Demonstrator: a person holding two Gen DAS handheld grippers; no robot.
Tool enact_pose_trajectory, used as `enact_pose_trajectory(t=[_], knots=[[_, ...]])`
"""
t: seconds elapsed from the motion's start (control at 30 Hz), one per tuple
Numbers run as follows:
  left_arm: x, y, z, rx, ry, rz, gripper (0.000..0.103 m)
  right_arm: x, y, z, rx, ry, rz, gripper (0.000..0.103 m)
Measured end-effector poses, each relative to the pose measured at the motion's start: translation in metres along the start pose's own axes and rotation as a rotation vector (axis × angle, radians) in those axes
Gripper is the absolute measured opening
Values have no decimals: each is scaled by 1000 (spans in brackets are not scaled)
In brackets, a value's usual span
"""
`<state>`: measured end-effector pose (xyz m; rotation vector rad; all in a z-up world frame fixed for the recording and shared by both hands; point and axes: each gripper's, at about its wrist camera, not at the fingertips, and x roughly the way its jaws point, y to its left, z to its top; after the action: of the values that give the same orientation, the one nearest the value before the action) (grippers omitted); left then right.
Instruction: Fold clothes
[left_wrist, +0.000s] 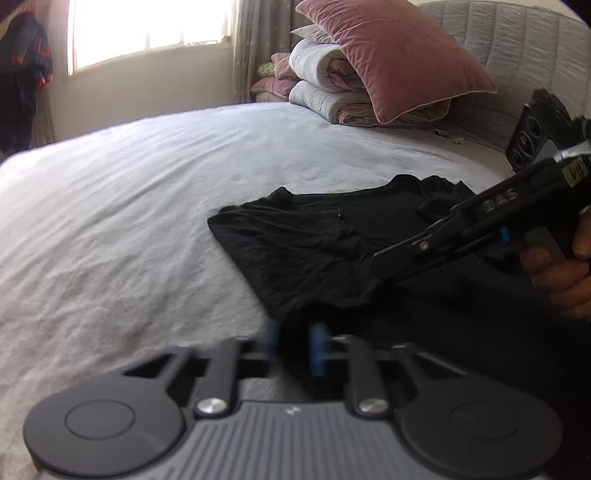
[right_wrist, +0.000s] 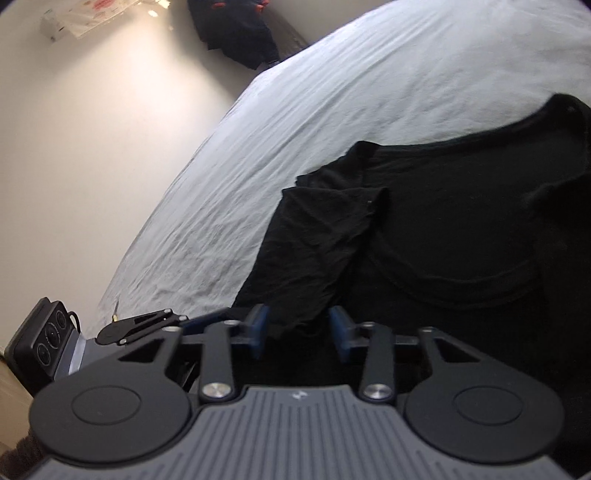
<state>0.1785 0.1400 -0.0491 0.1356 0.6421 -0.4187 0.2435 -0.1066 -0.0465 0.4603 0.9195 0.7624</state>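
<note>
A black shirt (left_wrist: 314, 240) lies partly folded on the white bed sheet (left_wrist: 129, 203), with one sleeve laid over the body (right_wrist: 325, 236). In the left wrist view my left gripper (left_wrist: 295, 349) is at the shirt's near edge, its blue pads blurred and shut on black cloth. My right gripper (right_wrist: 299, 328) is also at the near edge, with a fold of the shirt (right_wrist: 443, 221) filling the gap between its blue pads. From the left wrist view the right gripper (left_wrist: 380, 258) comes in low over the shirt from the right, held by a hand (left_wrist: 561, 273).
A pink pillow (left_wrist: 391, 55) leans on a folded duvet (left_wrist: 321, 85) by the grey headboard (left_wrist: 517, 44). Dark clothes (left_wrist: 22, 74) hang beside the bright window (left_wrist: 147, 26). The bed's edge (right_wrist: 177, 177) runs along a pale wall.
</note>
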Motion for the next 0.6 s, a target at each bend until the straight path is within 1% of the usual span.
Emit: enact_pose_trajectory(t=[0.03, 0.13, 0.23, 0.3, 0.43, 0.5, 0.53, 0.57, 0.6], knots=[[-2, -1, 0, 12, -5, 6, 6, 2, 0, -1, -9, -1, -6, 5], [-10, -1, 1, 46, -18, 22, 6, 6, 4, -2, -39, -8, -23, 6], [-16, 1, 3, 59, -10, 14, 6, -3, 13, 1, -74, -21, 7, 5], [-21, 3, 4, 65, -2, 4, 6, -6, 14, 3, -87, -13, 9, 5], [-15, 3, 0, 91, 76, -31, 7, 2, 15, 0, -134, 35, -60, 5], [-15, 4, 1, 97, 90, -40, 7, 9, 12, -3, -149, 71, -75, 7], [-17, 5, 3, 94, 89, -45, 11, 10, 11, -4, -152, 80, -64, 9], [-19, 7, 7, 86, 80, -47, 13, 7, 10, -3, -143, 79, -53, 14], [-22, 9, 11, 79, 72, -50, 19, 4, 9, -2, -135, 75, -45, 15]])
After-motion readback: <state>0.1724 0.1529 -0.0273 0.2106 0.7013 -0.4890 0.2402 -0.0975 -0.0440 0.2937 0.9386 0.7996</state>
